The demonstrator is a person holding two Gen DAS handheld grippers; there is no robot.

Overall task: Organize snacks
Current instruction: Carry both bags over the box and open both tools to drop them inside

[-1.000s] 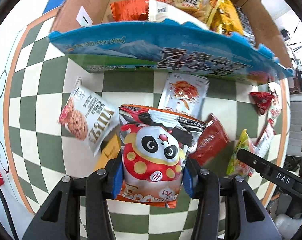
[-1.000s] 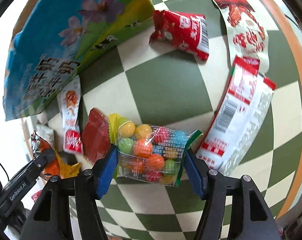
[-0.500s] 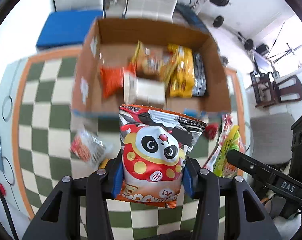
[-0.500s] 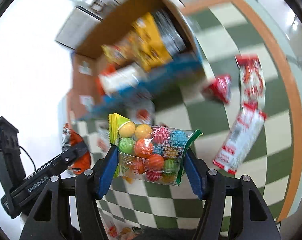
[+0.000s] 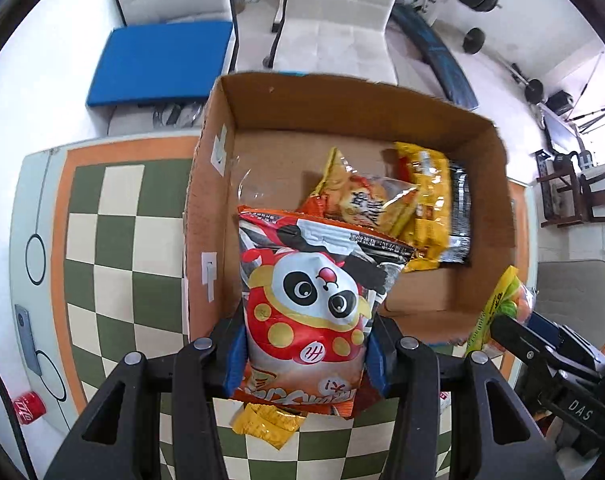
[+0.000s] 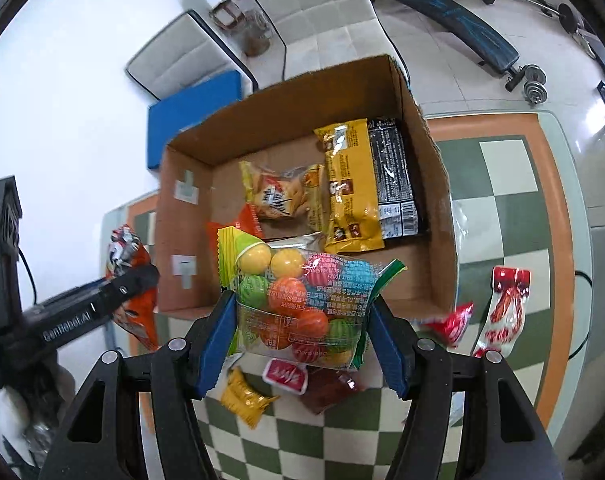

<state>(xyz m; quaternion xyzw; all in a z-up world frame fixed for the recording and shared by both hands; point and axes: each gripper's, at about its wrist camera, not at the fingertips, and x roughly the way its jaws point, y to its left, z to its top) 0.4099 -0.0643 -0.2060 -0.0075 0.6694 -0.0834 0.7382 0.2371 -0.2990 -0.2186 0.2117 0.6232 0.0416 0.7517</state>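
Step in hand: carrying two snacks to the open brown cardboard box, which stands at the far edge of the green-and-cream checked table; judged as the delivery stage, nothing let go yet.
Left hand-held gripper: pinching the red-and-orange panda-print snack bag by its lower half, blue pads pressed on both sides; the bag hangs over the box's near-left corner.
Box contents: a clear-and-orange cracker packet, a yellow packet and a black packet lie along the far and right side; the near-right floor looks bare.
Right hand-held gripper: pinching the clear bag of coloured candy balls, held just above the box's near wall.
Left on the table: a small yellow wrapped sweet, a red sachet and a red-and-white packet near the box's near-right corner.
Next move calls for: both hands going further over the box's bare floor, lowering, then spreading the jaws so the bags drop clear of the walls.
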